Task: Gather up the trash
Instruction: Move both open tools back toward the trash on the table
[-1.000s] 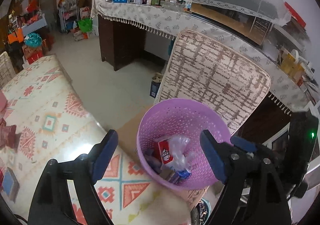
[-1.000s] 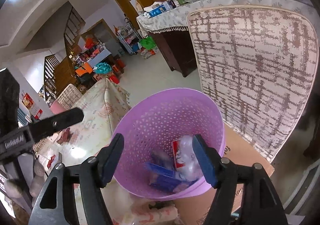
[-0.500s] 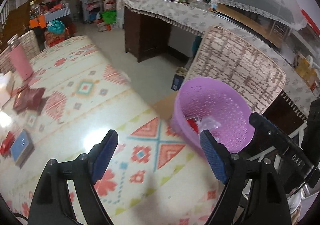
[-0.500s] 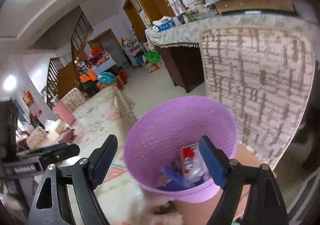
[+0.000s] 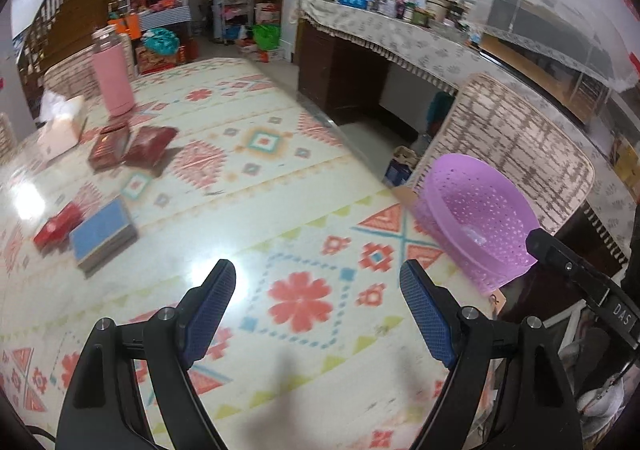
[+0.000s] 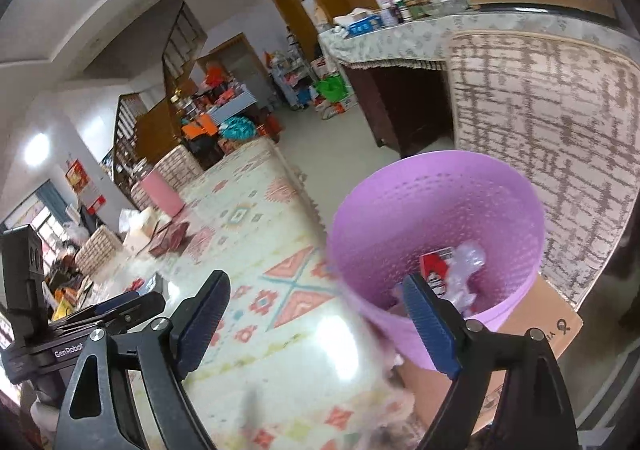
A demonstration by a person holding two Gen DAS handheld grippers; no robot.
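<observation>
A purple perforated bin (image 5: 476, 221) stands on a cardboard box (image 6: 536, 334) beside the table's right edge; it also shows in the right wrist view (image 6: 432, 209), holding a red-and-white packet (image 6: 436, 270) and crumpled clear plastic (image 6: 466, 268). My left gripper (image 5: 318, 310) is open and empty above the patterned tablecloth (image 5: 280, 177). My right gripper (image 6: 316, 320) is open and empty at the table edge, near the bin's rim. On the table to the left lie a blue box (image 5: 102, 236), a red packet (image 5: 56, 228) and dark red boxes (image 5: 132, 147).
A pink bottle (image 5: 112, 75) and a tissue box (image 5: 60, 127) stand at the table's far left. A woven-cover chair back (image 5: 512, 141) rises behind the bin. A long covered counter (image 5: 400, 29) with bottles runs along the back wall.
Both grippers have swung left, away from the bin and over the table. The bin has shifted to the right in both views. More of the table's boxes show now.
</observation>
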